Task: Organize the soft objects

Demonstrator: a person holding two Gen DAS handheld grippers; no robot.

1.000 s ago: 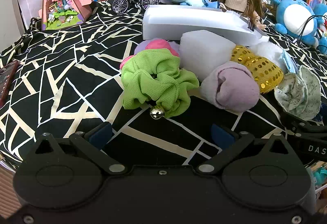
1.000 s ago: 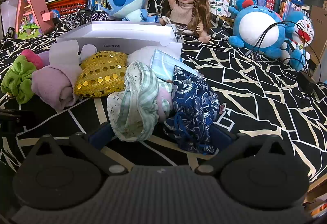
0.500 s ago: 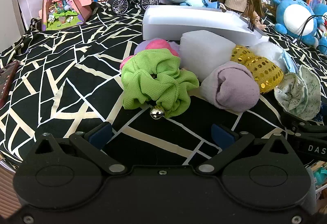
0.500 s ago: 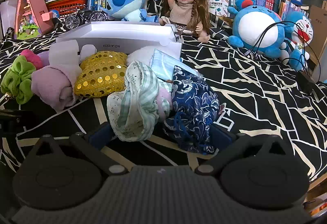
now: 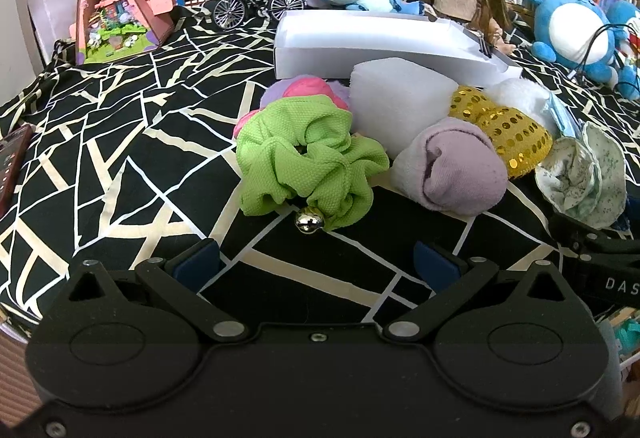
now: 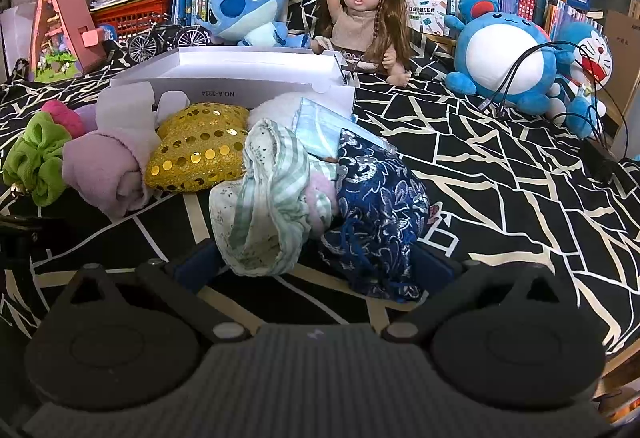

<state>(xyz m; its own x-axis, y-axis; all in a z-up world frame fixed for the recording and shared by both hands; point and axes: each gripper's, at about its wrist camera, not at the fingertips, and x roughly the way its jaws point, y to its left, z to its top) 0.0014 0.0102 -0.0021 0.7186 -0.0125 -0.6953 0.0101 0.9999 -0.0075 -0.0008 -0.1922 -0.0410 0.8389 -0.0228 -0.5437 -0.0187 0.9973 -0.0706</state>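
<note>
Soft pile on the black patterned cloth point(image 5: 120, 142), in front of the white box point(image 6: 240, 78). Right gripper point(image 6: 316, 266) spread wide, pads flanking the striped cloth bundle point(image 6: 268, 198) and blue brocade pouch point(image 6: 376, 206), contact unclear. Left gripper point(image 5: 316, 264) wide open, empty, just short of the green scrunchie point(image 5: 304, 166) with its silver bell point(image 5: 309, 221).

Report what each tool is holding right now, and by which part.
Nothing is held. The left tool is open short of the green scrunchie; the right tool is open around the striped cloth and navy pouch.
</note>
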